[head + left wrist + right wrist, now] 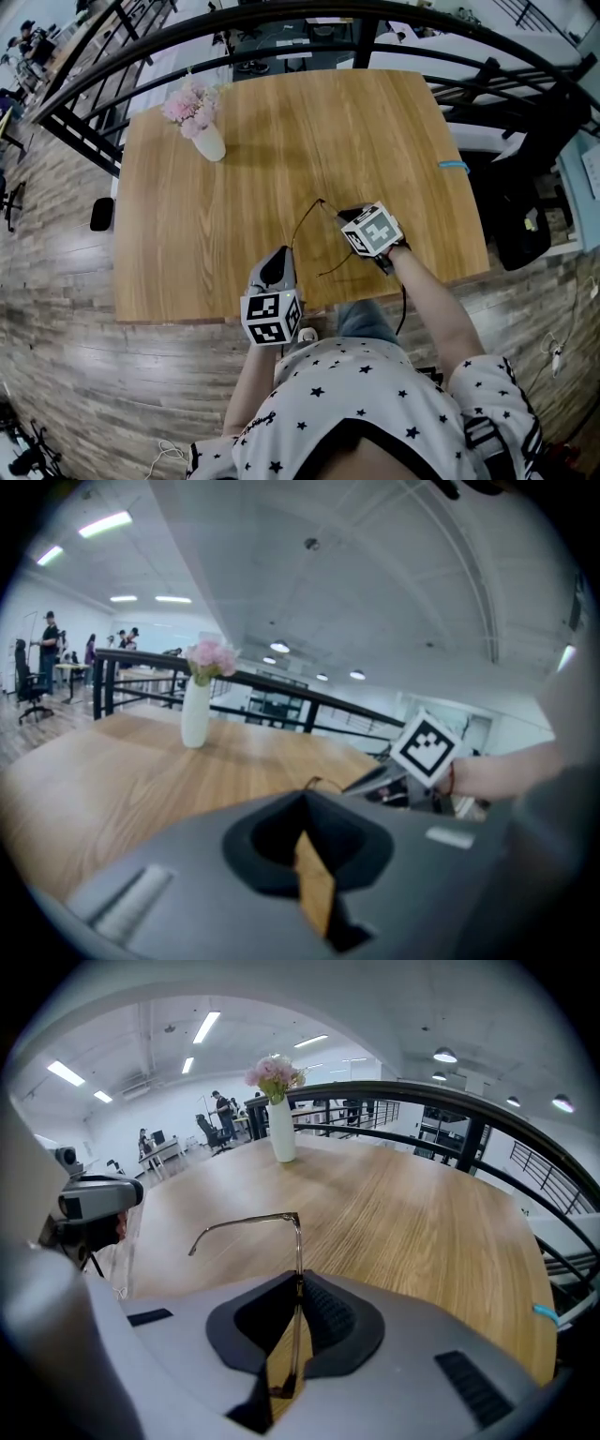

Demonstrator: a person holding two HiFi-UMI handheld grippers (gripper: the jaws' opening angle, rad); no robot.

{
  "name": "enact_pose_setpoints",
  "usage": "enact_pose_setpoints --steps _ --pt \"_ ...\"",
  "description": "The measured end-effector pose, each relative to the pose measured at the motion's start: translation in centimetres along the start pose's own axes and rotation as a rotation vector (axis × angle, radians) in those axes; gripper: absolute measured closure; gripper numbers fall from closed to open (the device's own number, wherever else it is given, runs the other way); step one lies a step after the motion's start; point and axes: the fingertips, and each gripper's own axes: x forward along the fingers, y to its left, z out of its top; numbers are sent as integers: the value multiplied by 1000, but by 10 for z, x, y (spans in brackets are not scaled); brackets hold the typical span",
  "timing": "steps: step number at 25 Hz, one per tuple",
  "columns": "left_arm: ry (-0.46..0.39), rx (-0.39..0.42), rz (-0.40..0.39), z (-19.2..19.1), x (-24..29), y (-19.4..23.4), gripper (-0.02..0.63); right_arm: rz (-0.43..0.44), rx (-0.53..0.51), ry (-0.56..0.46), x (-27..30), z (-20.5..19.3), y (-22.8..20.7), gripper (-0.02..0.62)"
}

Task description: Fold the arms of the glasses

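Observation:
The thin wire-framed glasses (281, 1217) are raised over the wooden table (234, 216), with my right gripper (298, 1283) shut on the front frame. One arm (239, 1226) sticks out sideways to the left, unfolded. In the head view the glasses (305, 221) hang just left of the right gripper (343, 215). My left gripper (278, 253) hovers near the table's front edge, a little below and left of the glasses, shut with nothing in it. The left gripper view shows its jaws (302, 810) closed and the glasses (317, 782) ahead, beside the right gripper's marker cube (427, 745).
A white vase of pink flowers (202, 120) stands at the far left of the table. A blue strip (453, 166) marks the table's right edge. Black railings (394, 56) run behind the table. People and office chairs are far off in the left gripper view.

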Motion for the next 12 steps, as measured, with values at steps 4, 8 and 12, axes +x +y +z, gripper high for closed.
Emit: enact_pose_setpoints --steps 4,8,12 --pt "-12 9 -6 3 -6 3 598 -21 33 -35 -11 5 5 563" --pt "-14 8 5 3 -14 12 598 -39 71 -67 -24 8 13 563" --pt "-18 6 4 3 -21 16 598 -45 112 -106 -39 10 22 563"
